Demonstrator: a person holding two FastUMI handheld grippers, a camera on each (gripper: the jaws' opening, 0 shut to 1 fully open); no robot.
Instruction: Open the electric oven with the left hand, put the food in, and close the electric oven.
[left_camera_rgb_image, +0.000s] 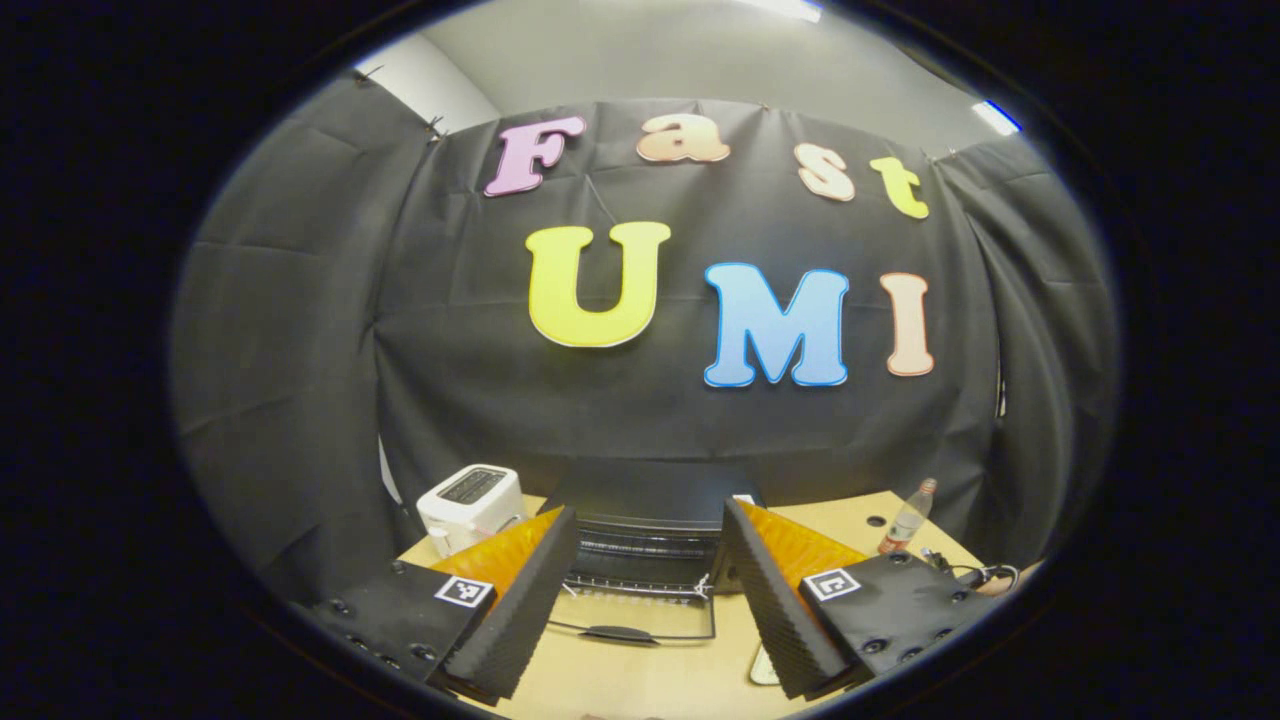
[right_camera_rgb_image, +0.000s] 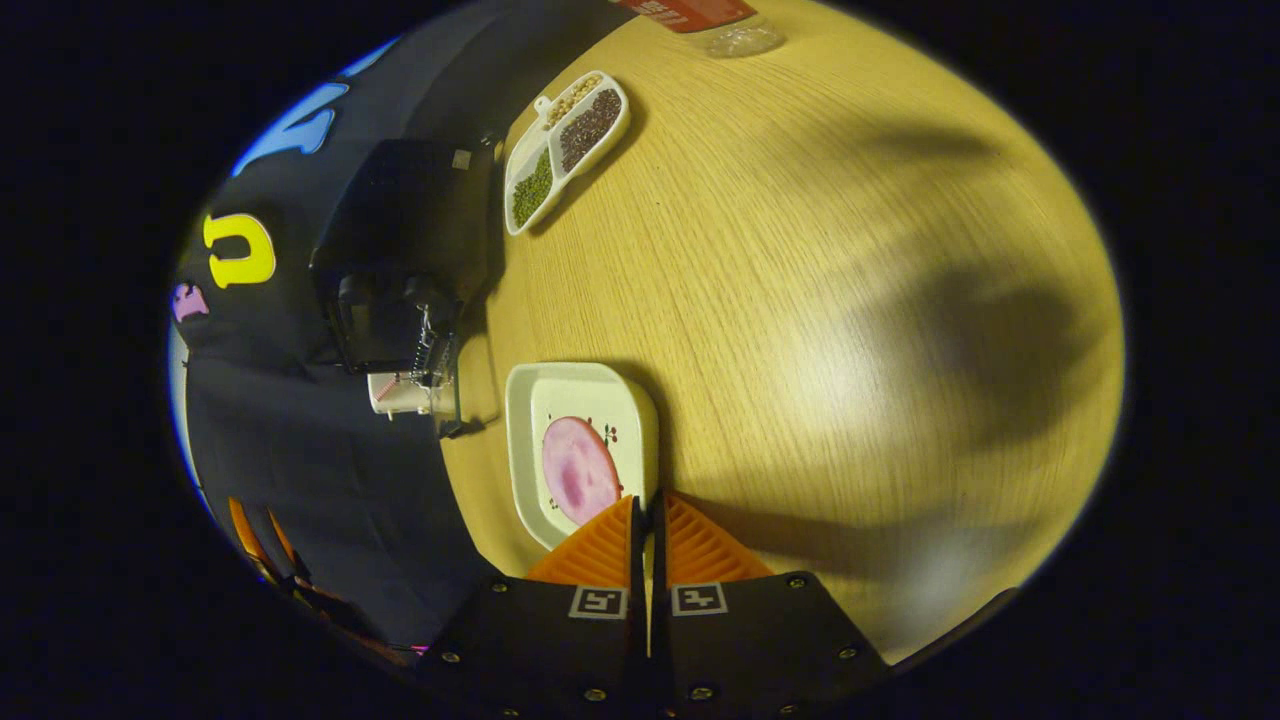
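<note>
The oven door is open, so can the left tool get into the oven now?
Probably yes. The left tool is open and faces the oven, whose door lies folded down in front. Nothing stands between them, and the racks look bare.

The right gripper (right_camera_rgb_image: 645, 515) has its orange fingers pressed together, tips at the near rim of a white square plate (right_camera_rgb_image: 630, 400) that holds a pink round slice of food (right_camera_rgb_image: 578, 470) on the wooden tabletop (right_camera_rgb_image: 850, 300). Farther off, the black electric oven (right_camera_rgb_image: 400, 250) stands with its door down, just beside a white divided tray (right_camera_rgb_image: 565, 150) of beans and grains.
</note>
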